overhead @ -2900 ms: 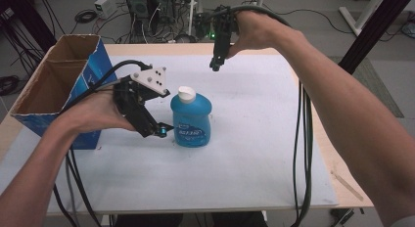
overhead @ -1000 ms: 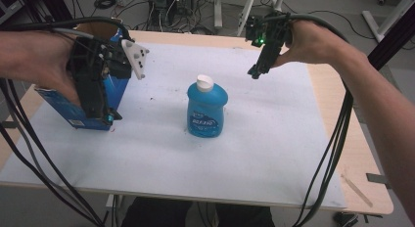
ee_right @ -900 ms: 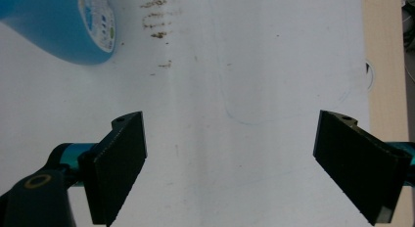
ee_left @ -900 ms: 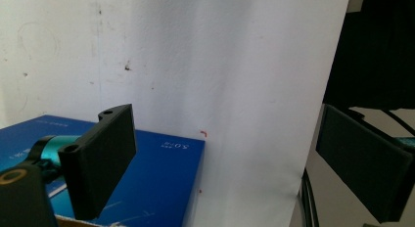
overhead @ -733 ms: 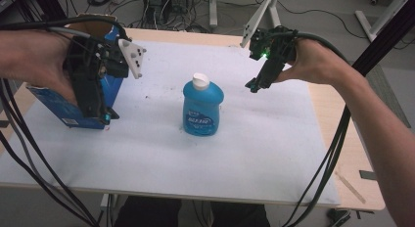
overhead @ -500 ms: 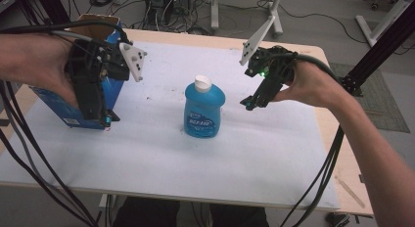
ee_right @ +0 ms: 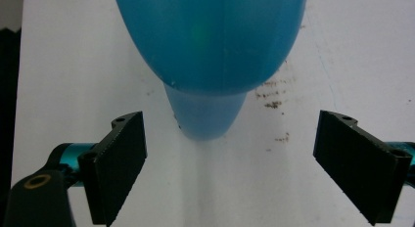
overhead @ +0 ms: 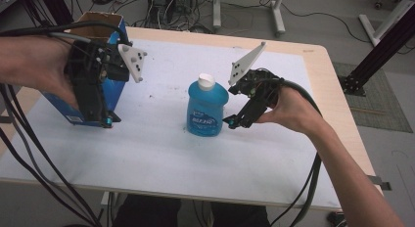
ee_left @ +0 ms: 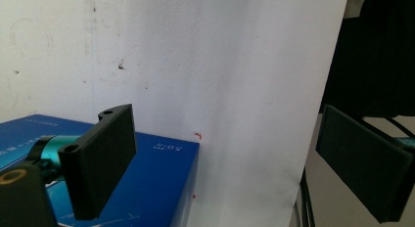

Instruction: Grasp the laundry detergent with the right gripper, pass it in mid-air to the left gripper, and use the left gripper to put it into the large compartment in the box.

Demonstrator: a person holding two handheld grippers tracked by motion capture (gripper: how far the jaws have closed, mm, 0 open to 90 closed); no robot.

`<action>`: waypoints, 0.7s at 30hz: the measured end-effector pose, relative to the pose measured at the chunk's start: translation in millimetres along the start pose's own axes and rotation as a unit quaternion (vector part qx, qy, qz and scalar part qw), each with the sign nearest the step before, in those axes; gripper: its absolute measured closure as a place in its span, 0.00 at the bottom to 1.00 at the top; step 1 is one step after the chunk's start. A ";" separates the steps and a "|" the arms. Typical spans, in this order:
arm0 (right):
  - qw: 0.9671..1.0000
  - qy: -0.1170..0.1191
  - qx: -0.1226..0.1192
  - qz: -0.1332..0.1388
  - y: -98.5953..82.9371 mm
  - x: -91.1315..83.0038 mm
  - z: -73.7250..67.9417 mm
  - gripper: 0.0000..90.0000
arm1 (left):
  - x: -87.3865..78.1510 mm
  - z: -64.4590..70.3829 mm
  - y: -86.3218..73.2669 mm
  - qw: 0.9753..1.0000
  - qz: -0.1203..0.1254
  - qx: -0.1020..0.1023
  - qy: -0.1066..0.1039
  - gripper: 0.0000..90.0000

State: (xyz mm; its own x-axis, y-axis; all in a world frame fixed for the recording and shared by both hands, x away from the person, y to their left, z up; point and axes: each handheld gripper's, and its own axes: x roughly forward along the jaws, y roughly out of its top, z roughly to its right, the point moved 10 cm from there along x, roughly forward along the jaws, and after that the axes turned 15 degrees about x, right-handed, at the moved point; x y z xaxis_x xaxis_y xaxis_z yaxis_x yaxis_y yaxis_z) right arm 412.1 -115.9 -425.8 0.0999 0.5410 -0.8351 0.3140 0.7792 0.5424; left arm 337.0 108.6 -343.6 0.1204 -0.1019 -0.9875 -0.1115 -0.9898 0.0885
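A blue bottle (overhead: 207, 109) with a white cap stands upright on the white table cover (overhead: 161, 153), and the right gripper (overhead: 234, 123) sits just beside its lower right side, not touching it. In the right gripper view its jaws stand wide apart with nothing between them, the bottle ahead. Well left of the bottle, the left gripper (overhead: 105, 120) hangs over a blue cardboard box (overhead: 61, 102), jaws spread and holding nothing. Cables cross the floor beyond the table
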 end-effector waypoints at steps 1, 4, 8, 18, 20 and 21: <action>1.000 0.006 0.005 0.008 0.3 1.2 -1.1 0.13 | 0.1 0.0 0.0 1.000 0.000 0.000 0.001 0.09; 0.999 0.014 0.013 0.026 0.5 5.4 -3.4 0.13 | 0.9 0.4 0.7 1.000 0.002 -0.001 0.002 0.09; 0.999 0.023 0.014 0.047 2.9 11.5 -7.5 0.13 | 0.8 0.3 1.2 1.000 0.002 0.001 0.003 0.09; 0.997 0.034 0.013 0.065 12.4 21.9 -13.8 0.13 | 2.3 1.4 -1.4 1.000 0.003 0.001 0.002 0.09; 0.997 0.040 0.016 0.070 13.6 24.5 -14.7 0.13 | 2.9 2.1 -1.9 1.000 0.003 -0.002 0.001 0.09; 0.997 0.041 0.015 0.071 14.0 25.9 -14.9 0.13 | 3.1 2.3 -2.2 1.000 0.003 -0.002 0.000 0.09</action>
State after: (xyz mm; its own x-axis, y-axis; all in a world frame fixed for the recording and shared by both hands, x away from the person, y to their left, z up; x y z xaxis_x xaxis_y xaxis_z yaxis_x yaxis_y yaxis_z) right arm 405.1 -86.2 -438.5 0.0691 0.6705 -0.7387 0.3298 0.6835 0.6512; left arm 335.3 110.7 -347.1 0.1206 -0.1076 -0.9869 -0.1084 -0.9896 0.0947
